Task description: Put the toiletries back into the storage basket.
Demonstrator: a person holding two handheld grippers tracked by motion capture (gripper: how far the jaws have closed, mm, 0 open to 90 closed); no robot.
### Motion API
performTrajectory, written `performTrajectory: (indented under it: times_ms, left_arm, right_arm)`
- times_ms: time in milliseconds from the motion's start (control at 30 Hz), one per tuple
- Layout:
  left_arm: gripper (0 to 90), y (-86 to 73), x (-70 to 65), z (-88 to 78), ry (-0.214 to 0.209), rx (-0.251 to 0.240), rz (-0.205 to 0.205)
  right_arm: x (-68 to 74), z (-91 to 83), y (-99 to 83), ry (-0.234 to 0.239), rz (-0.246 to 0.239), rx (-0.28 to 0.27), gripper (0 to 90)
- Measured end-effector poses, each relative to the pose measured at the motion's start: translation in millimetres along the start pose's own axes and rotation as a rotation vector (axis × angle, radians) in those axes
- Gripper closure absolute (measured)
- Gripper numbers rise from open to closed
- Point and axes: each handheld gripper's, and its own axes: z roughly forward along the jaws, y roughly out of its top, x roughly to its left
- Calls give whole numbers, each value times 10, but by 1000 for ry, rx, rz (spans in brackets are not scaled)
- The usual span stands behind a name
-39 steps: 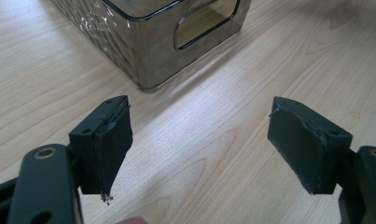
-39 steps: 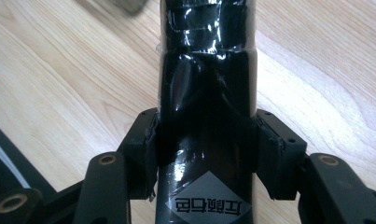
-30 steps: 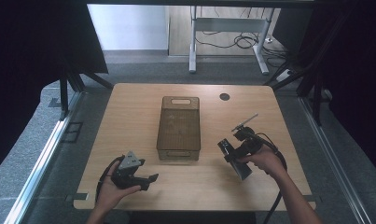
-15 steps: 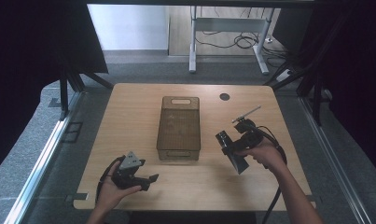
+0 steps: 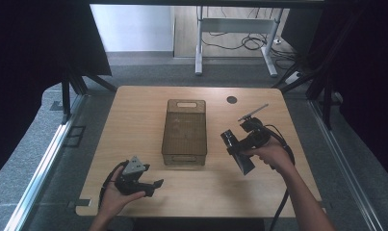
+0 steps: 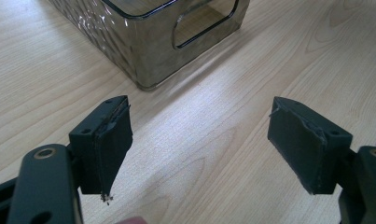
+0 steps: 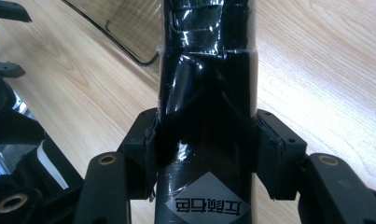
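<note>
My right gripper is clamped on a glossy black packet, held above the table just right of the smoky plastic basket. My left gripper, jaws apart with nothing between them, sits near-left of the basket.

From the left gripper view, the left gripper hangs low over the wooden table with its two black jaws standing wide apart and nothing between them. The pad on one side looks frayed at its lower tip (a few loose shreds hang there). Just beyond the jaws sits a smoky, translucent bin, its near end wall showing a rounded handle cut-out, its corner resting on the wood.
</note>
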Motion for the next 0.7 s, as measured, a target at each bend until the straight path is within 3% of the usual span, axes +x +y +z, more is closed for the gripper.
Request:
performTrajectory:
  times_ms: [700]
  left_arm:
    - [220,0,-1,3,-5,9,4]
  right_arm:
    - [148,-14,127,19,-32,-13,465]
